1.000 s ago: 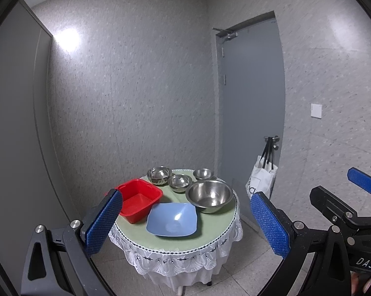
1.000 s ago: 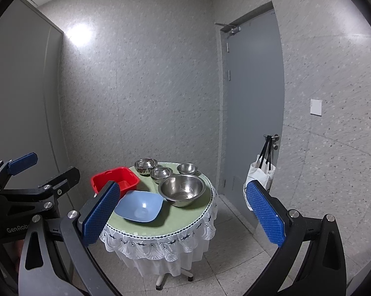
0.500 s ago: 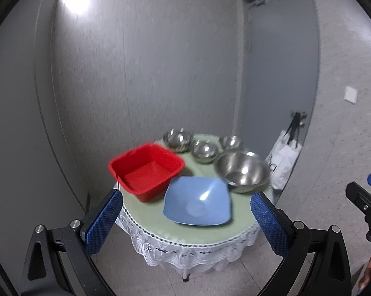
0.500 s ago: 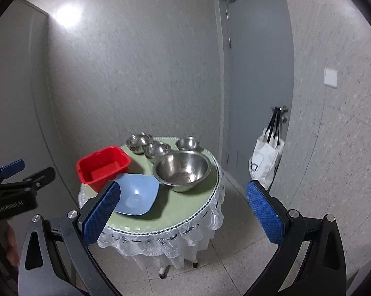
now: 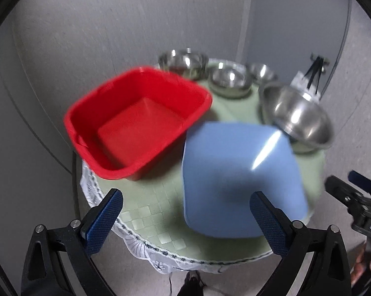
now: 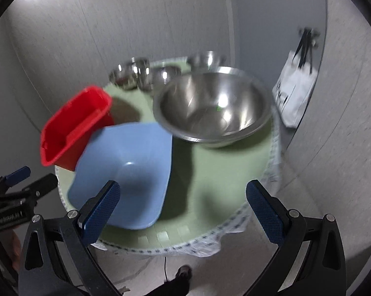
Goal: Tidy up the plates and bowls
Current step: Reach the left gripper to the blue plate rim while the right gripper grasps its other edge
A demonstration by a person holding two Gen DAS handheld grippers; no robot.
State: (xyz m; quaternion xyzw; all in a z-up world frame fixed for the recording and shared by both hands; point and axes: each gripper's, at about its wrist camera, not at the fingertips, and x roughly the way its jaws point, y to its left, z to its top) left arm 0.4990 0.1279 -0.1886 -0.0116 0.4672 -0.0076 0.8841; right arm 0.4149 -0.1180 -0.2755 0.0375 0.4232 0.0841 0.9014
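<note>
Bowls and plates: all sit on a round counter (image 5: 146,197) with a green cloth and a white lace edge; both views are blurred.
Blue plate: square, shallow blue plate (image 5: 237,177) just ahead of the left fingers, its near corner lying between them in that view; in the right wrist view it lies ahead of the left-hand pad.
Red tub: red tub (image 5: 136,123) beyond the left-hand pad of the left fingers, close beside the blue plate; whether they touch cannot be told.
Large steel bowl: large steel bowl (image 6: 212,106) ahead of the right fingers, between their pads in that view, beyond the blue plate.
Small steel bowls: three small steel bowls (image 5: 228,79) in a row at the far edge of the counter, farthest from both pairs of fingers.
Left gripper: left gripper (image 5: 185,219) has its fingers spread wide and empty, above the near edge of the counter.
Right gripper: right gripper (image 6: 183,212) has its fingers spread wide too, gripping nothing, above the near edge.
Bag: white bag (image 6: 293,91) hangs off to the right, beyond the counter.
</note>
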